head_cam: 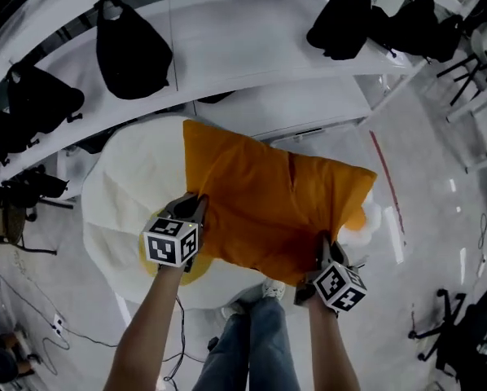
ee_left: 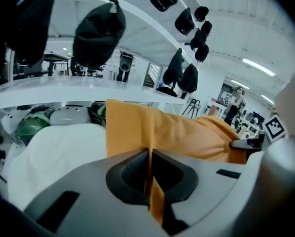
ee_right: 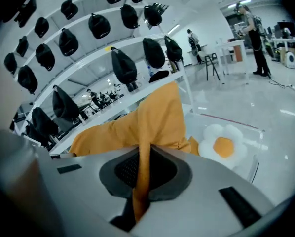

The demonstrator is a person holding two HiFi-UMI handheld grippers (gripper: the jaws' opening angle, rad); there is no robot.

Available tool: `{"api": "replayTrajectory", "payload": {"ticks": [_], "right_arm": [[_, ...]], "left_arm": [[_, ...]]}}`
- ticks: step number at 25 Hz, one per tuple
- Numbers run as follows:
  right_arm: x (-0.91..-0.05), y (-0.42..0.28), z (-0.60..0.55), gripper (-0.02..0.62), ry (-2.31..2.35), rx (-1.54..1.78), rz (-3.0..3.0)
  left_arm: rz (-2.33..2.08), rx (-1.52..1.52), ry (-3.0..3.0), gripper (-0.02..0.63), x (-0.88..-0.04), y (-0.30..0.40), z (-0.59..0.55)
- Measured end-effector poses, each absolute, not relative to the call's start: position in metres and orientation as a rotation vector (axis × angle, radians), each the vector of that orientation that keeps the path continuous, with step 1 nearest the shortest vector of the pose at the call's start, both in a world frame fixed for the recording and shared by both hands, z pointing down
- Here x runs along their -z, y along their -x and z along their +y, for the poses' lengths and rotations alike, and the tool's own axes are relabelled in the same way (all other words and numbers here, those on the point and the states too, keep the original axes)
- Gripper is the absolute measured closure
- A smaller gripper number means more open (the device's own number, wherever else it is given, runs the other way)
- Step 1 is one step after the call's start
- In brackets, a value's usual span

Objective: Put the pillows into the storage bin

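An orange pillow (head_cam: 268,202) hangs spread out between my two grippers. My left gripper (head_cam: 199,206) is shut on its left edge, and the fabric runs pinched between the jaws (ee_left: 150,167). My right gripper (head_cam: 323,247) is shut on its lower right corner, where the cloth passes through the jaws (ee_right: 142,167). Under the orange pillow lies a large white fried-egg pillow (head_cam: 129,194) with a yellow yolk (head_cam: 190,277), partly hidden. A small daisy pillow (ee_right: 224,144) lies to the right, inside what looks like a clear-walled bin (ee_right: 246,127).
White curved shelves (head_cam: 252,55) with several black bags (head_cam: 129,47) stand right behind the pillows. The person's legs (head_cam: 252,340) are below the grippers. A black office chair (head_cam: 463,332) is at the lower right. A person (ee_right: 253,33) stands far off by tables.
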State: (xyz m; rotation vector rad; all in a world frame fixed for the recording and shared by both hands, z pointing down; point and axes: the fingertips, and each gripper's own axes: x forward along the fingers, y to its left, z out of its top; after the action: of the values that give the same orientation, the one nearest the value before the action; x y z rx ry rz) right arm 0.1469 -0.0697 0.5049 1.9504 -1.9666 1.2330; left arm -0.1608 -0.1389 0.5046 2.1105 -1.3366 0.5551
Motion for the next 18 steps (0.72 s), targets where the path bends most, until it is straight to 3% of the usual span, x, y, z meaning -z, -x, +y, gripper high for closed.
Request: {"api": "replayTrajectory", "payload": {"ticks": [12, 18], "right_arm": [[-0.550, -0.350, -0.079, 0.580, -2.386, -1.332, -1.640], [-0.595, -0.415, -0.073, 0.580, -2.501, -1.453, -1.462]], "left_arm": [[-1.014, -0.723, -2.335, 0.580, -0.549, -0.080, -0.251], [-0.862, -0.809, -2.400, 0.580, -0.588, -0.179, -0.289]]}}
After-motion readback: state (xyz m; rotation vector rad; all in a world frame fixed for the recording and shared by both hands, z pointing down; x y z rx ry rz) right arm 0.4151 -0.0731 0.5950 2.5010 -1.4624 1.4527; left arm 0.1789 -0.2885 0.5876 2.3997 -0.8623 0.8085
